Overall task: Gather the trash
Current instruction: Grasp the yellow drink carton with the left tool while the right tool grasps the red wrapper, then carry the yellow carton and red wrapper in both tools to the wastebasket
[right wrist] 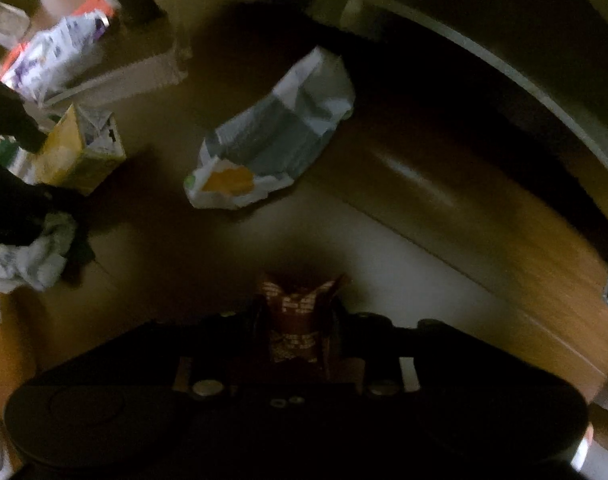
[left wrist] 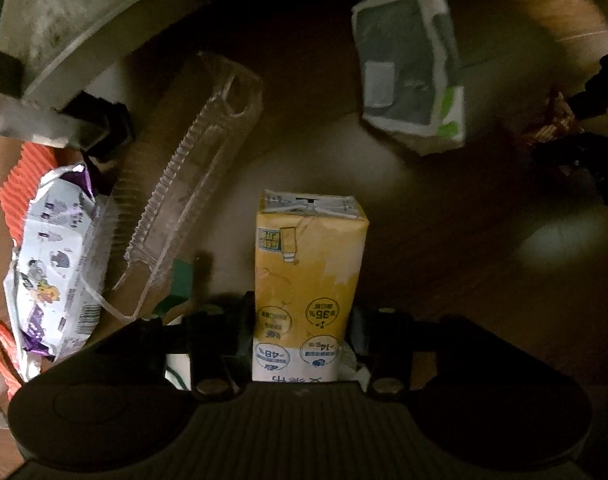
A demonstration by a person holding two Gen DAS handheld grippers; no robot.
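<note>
A yellow drink carton (left wrist: 308, 256) stands upright on the floor between the fingers of my left gripper (left wrist: 301, 312). Both black fingers lie against its sides, so the gripper is shut on it. The right wrist view shows the same carton (right wrist: 79, 148) at the left, held by that dark gripper. My right gripper (right wrist: 301, 316) points down at the floor with a dark red printed wrapper (right wrist: 295, 304) pinched between its fingers. This view is dark and blurred. A crumpled grey and white bag (left wrist: 408, 68) (right wrist: 279, 136) lies loose on the floor beyond both grippers.
A clear plastic tray (left wrist: 191, 168) lies on brown cardboard left of the carton. Beside it are a white and purple wrapper (left wrist: 51, 248) and an orange corrugated piece (left wrist: 19, 184). Crumpled white paper (right wrist: 31, 260) lies at the left. A grey curved rim (left wrist: 83, 40) arcs overhead.
</note>
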